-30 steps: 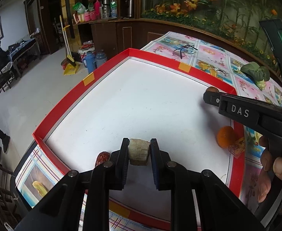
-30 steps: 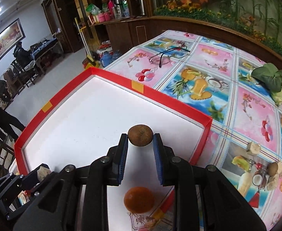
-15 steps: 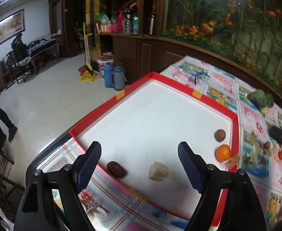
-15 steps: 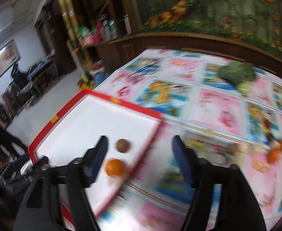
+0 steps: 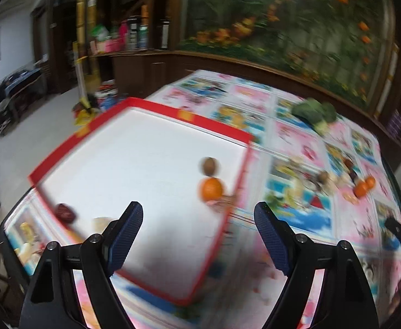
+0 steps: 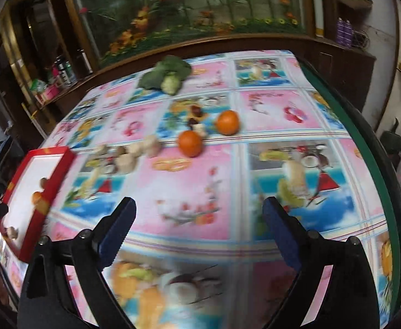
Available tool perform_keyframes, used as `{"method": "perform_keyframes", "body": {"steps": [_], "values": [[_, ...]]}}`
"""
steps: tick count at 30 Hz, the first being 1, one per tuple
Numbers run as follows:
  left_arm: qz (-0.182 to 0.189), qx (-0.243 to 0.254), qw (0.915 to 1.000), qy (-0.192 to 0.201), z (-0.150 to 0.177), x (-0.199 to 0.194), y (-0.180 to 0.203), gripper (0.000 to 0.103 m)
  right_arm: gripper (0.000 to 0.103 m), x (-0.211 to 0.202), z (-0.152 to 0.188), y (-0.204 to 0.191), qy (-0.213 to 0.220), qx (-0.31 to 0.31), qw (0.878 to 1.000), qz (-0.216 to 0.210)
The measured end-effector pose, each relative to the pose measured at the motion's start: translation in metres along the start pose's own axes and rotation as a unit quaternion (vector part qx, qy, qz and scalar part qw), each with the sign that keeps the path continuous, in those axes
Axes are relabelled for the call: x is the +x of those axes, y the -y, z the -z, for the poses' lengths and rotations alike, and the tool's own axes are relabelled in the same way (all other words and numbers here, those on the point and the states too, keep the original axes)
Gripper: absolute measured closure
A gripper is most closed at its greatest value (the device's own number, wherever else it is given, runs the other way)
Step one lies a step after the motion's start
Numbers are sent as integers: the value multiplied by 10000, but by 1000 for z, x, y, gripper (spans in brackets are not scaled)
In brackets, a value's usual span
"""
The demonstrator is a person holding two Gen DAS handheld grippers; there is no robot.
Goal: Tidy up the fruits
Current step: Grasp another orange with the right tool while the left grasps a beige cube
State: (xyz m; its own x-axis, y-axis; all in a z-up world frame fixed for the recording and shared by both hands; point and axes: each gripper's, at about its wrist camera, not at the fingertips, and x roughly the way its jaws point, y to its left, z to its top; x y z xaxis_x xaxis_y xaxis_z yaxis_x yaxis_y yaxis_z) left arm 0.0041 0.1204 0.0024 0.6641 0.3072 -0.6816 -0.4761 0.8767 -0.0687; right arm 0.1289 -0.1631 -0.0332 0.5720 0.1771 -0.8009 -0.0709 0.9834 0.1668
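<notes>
A red-rimmed white tray holds a brown kiwi, an orange, a dark red date and a pale fruit piece. My left gripper hangs open above the tray's near right part with nothing between its fingers. My right gripper is over the flowered tablecloth, its jaws opening and empty. Beyond it lie two oranges and several pale fruit pieces. The tray sits far left in that view.
A green leafy vegetable lies at the table's far side, also in the left wrist view. Small dark fruits sit between the oranges. The table's green edge curves along the right. Both views are motion-blurred.
The left gripper let go of the pale piece and the right let go of the kiwi, both in the tray. Both opened wide. The right swung right over the tablecloth; the left drew back.
</notes>
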Motion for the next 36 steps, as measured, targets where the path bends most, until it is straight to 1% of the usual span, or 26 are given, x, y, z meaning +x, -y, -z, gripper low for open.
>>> {"method": "perform_keyframes", "body": {"steps": [1, 2, 4, 5, 6, 8, 10, 13, 15, 16, 17, 19, 23, 26, 28, 29, 30, 31, 32, 33, 34, 36], "values": [[100, 168, 9998, -12, 1, 3, 14, 20, 12, 4, -2, 1, -1, -53, 10000, 2], [179, 288, 9994, -18, 2, 5, 25, 20, 17, 9, -5, 1, 19, -126, 9999, -12], [327, 567, 9977, -162, 4, 15, 48, 20, 23, 24, -15, -4, -7, -186, 9998, -17], [409, 634, 9969, -210, 5, 18, 54, 20, 26, 33, -20, -7, -54, -204, 9998, -47], [498, 715, 9958, -273, 5, 24, 63, 20, 28, 43, -26, -11, -110, -228, 9997, -41], [556, 818, 9944, -361, 5, 31, 75, 20, 31, 57, -32, -17, -153, -297, 9994, 17], [620, 846, 9937, -398, 6, 37, 84, 20, 32, 68, -40, -21, -159, -368, 9991, 113], [700, 842, 9928, -481, 3, 48, 95, 20, 33, 83, -48, -21, -221, -317, 9990, 245], [758, 838, 9923, -510, 1, 56, 106, 20, 48, 91, -49, -20, -319, -324, 9986, 275], [770, 848, 9920, -525, 0, 59, 113, 20, 60, 95, -50, -19, -368, -308, 9985, 246], [791, 867, 9917, -532, -1, 63, 120, 20, 69, 96, -49, -18, -391, -271, 9987, 189], [875, 968, 9899, -562, -1, 69, 137, 20, 69, 91, -46, -18, -376, -287, 9985, 281], [991, 1190, 9863, -572, -1, 79, 169, 20, 69, 69, -36, -7, -270, -187, 9990, 286], [906, 1318, 9851, -638, -2, 92, 188, 20, 69, 47, -25, 8, -132, -18, 9997, 223], [880, 1261, 9850, -781, -3, 103, 192, 21, 69, 38, -20, 14, -62, 74, 9998, 154], [811, 1245, 9858, -786, -4, 105, 193, 23, 69, 32, -17, 19, 9, 118, 9999, 118], [798, 1218, 9865, -755, -5, 105, 194, 28, 69, 28, -15, 21, 56, 153, 9998, 103], [720, 1213, 9874, -721, -6, 105, 194, 38, 69, 26, -14, 23, 67, 173, 9998, 73], [774, 1239, 9867, -706, -6, 104, 195, 53, 70, 25, -14, 23, 69, 170, 9998, 47], [816, 1309, 9857, -683, -6, 102, 196, 64, 70, 25, -14, 22, 69, 157, 9998, 35], [794, 1436, 9842, -664, -4, 99, 198, 78, 70, 25, -14, 21, 51, 144, 9999, 12], [746, 1518, 9831, -706, -1, 95, 197, 78, 70, 24, -13, 17, 45, 78, 10000, -8]]}}
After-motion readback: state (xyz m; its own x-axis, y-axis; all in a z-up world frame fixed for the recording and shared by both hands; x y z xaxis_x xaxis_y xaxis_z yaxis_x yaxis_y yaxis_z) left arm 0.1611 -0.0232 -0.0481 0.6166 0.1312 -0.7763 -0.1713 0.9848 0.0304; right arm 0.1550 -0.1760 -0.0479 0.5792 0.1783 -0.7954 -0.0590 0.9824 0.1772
